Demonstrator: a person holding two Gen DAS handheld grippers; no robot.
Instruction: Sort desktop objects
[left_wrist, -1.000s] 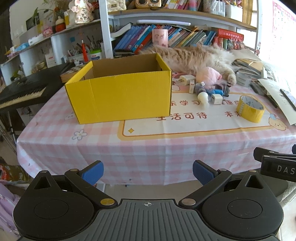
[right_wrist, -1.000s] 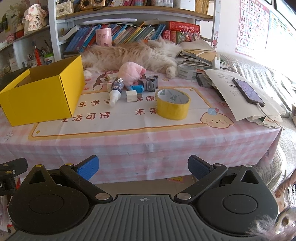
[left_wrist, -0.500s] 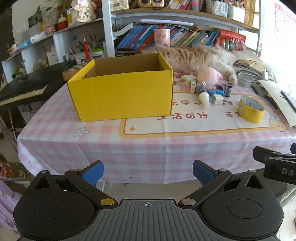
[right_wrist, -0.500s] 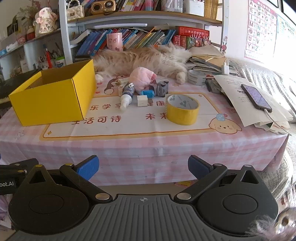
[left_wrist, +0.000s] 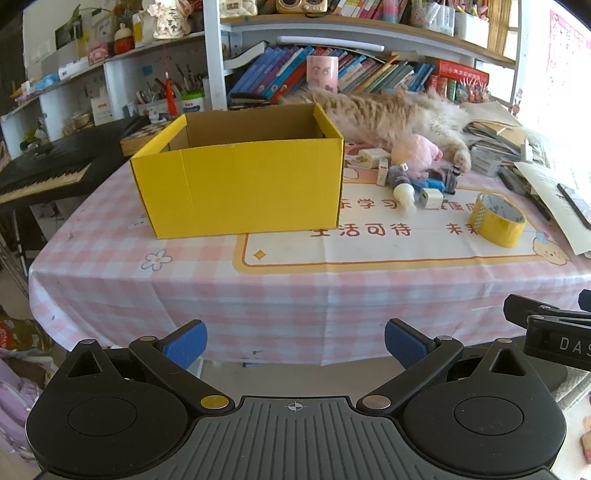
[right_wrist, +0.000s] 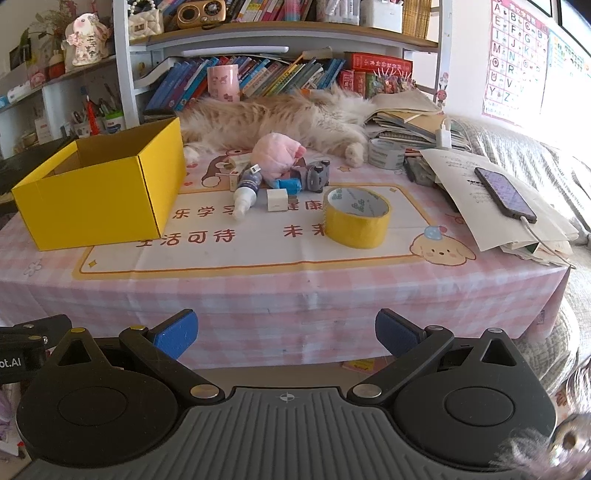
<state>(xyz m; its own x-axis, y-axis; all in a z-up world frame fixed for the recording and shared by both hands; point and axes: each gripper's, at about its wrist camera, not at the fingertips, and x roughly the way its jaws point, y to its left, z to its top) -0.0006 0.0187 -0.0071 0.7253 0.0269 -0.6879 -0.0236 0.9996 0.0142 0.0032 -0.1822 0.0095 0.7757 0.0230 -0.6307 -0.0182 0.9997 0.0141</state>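
Observation:
An open yellow cardboard box (left_wrist: 240, 184) stands on the pink checked table, left of centre; it shows in the right wrist view (right_wrist: 99, 195) too. Right of it lies a cluster: a pink plush toy (right_wrist: 277, 155), a small bottle (right_wrist: 245, 192), a white cube (right_wrist: 277, 200), a grey figure (right_wrist: 316, 177). A yellow tape roll (right_wrist: 356, 218) lies nearer the front, also in the left wrist view (left_wrist: 496, 219). My left gripper (left_wrist: 295, 341) and right gripper (right_wrist: 286, 334) are both open and empty, held in front of the table edge.
A long-haired cat (right_wrist: 280, 118) lies along the back of the table before the bookshelf. Papers with a phone (right_wrist: 504, 194) sit at the right. A grey tape roll (right_wrist: 386, 153) is behind. A keyboard (left_wrist: 40, 173) stands left of the table.
Both grippers have risen and moved slightly closer to the table, so the tabletop sits lower in view. Both stay open; nothing on the table has moved.

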